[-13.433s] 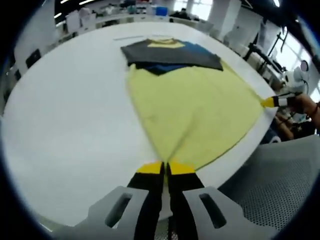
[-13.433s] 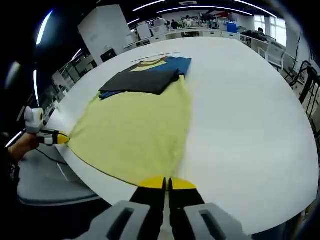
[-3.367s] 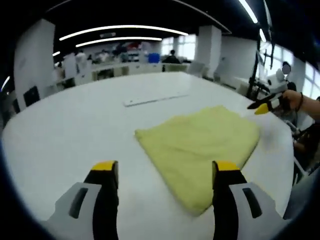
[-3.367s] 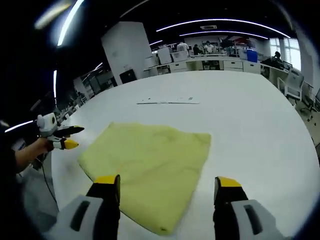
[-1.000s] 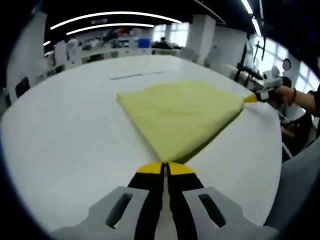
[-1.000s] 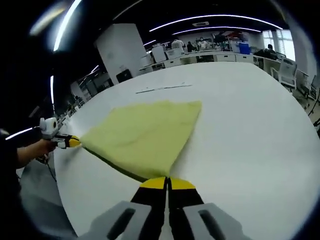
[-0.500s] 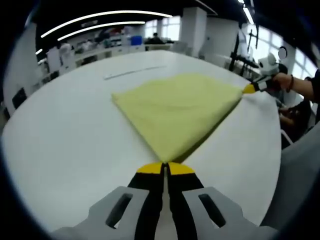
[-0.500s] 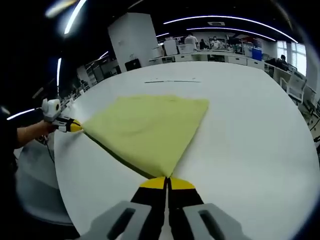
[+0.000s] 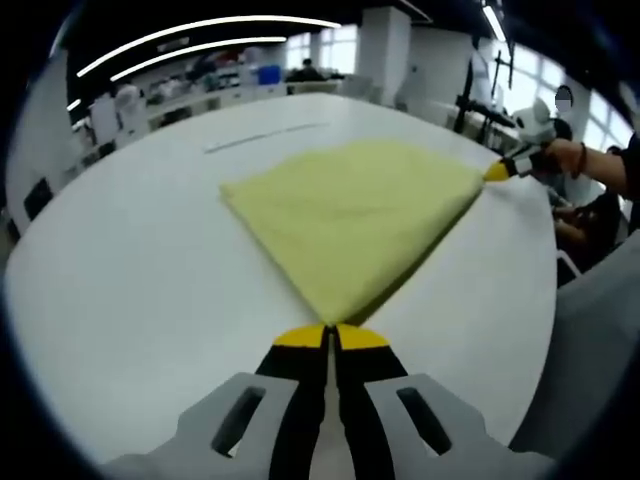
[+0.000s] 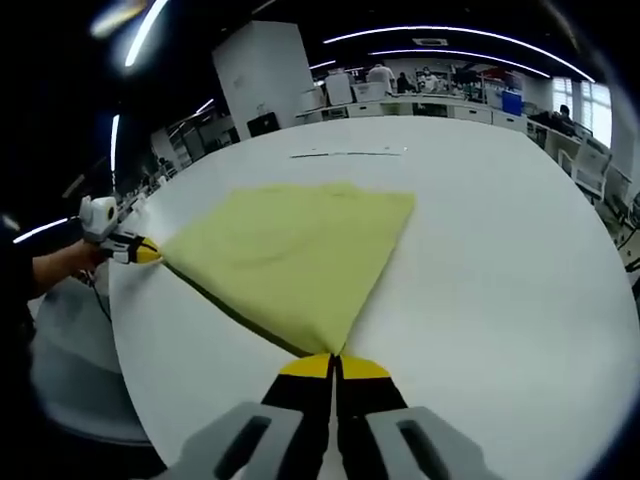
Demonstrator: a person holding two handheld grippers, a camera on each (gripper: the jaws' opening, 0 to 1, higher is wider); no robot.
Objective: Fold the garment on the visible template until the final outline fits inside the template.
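L tongs point(image 9: 331, 338) pinch one near corner of the yellow garment point(image 9: 350, 215), R tongs point(image 10: 334, 366) pinch the other; it lies folded on the white surface point(image 9: 130, 260). I judge it soft, light, floppy w/ no stiffness, so corners are the best hold.

I saw a white table point(image 9: 130, 290), desks point(image 10: 420, 105) far behind, and ceiling light strips point(image 9: 200, 35) overhead.
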